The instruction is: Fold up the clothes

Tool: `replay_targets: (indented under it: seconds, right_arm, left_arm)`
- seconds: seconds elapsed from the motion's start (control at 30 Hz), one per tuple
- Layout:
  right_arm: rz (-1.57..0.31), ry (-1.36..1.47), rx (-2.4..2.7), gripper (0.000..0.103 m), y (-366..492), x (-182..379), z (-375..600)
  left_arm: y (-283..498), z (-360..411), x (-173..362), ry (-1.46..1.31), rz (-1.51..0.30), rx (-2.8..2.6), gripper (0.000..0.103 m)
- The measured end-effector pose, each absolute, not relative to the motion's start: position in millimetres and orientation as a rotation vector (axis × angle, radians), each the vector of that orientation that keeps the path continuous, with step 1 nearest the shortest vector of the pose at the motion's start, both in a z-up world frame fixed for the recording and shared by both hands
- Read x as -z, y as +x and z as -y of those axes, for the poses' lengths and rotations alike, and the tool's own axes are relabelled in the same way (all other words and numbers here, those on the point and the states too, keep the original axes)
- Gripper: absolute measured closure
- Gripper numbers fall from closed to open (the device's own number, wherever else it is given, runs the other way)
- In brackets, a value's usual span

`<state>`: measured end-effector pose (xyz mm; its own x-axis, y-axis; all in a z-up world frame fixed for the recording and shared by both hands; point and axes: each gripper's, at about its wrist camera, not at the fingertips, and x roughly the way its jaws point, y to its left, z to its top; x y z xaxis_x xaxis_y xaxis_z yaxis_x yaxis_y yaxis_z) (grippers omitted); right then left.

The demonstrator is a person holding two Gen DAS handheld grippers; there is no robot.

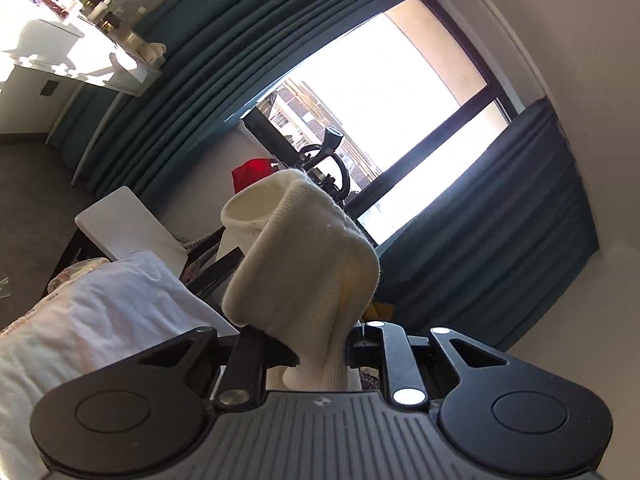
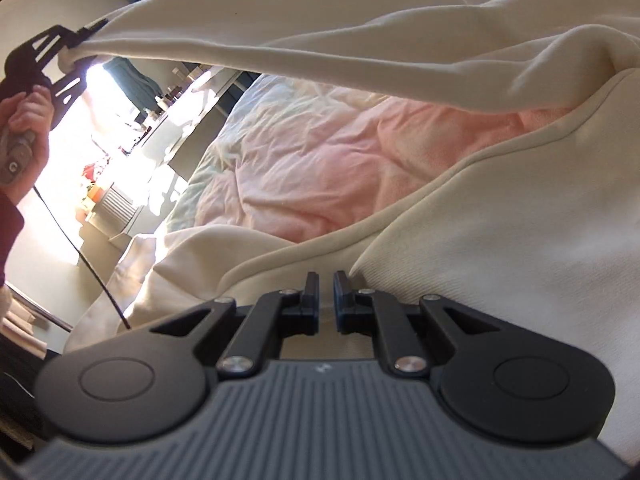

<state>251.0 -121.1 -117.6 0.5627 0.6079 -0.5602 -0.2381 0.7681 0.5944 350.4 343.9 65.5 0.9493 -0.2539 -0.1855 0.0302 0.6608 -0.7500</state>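
Observation:
A cream sweatshirt (image 2: 500, 240) lies on a pink and white duvet (image 2: 320, 160). Its long sleeve (image 2: 280, 44) is stretched up and to the left, off the bed. My left gripper (image 2: 80, 36) is shut on that sleeve's end, and a person's hand (image 2: 28, 120) holds its handle. In the left wrist view the ribbed cuff (image 1: 304, 248) stands up out of the left gripper (image 1: 320, 348) and hides the fingertips. My right gripper (image 2: 326, 300) rests low on the sweatshirt's body at a folded edge. Its pads are nearly together, with cream cloth showing in the slit between them.
A bright window (image 1: 380, 92) with teal curtains (image 1: 200, 60) fills the wall ahead of the left gripper. A white dresser (image 1: 80, 52) with bottles stands at the left. A white pillow (image 1: 100, 312) lies below. A black cable (image 2: 80, 248) hangs from the left gripper.

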Motion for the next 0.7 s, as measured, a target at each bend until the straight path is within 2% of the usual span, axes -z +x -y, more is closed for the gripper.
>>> replay_targets:
  seconds: [0.2,0.27,0.43,0.5,0.57,0.7]
  right_arm:
    - [-0.834,0.482,-0.521,0.094,251.0,114.8,120.1]
    - [-0.832,0.475,-0.518,0.094,251.6,114.9,119.2]
    - [-0.815,0.439,-0.513,0.093,251.8,112.8,116.3]
    - [-0.799,0.421,-0.509,0.093,252.9,110.3,115.5]
    - [-0.779,0.407,-0.504,0.093,253.9,107.3,116.0]
    - [-0.742,0.39,-0.488,0.092,250.3,99.5,125.2]
  left_arm:
    - [310.9,-413.0,84.4,-1.017,-0.567,-0.142,0.083]
    - [298.1,-420.5,107.5,-1.052,-0.561,-0.143,0.083]
    - [287.2,-409.0,95.1,-0.915,-0.574,-0.141,0.08]
    - [278.5,-399.4,83.5,-0.868,-0.581,-0.146,0.073]
    - [258.7,-385.7,65.4,-0.835,-0.571,-0.141,0.059]
    - [201.7,-366.9,29.9,-0.857,-0.523,-0.128,0.04]
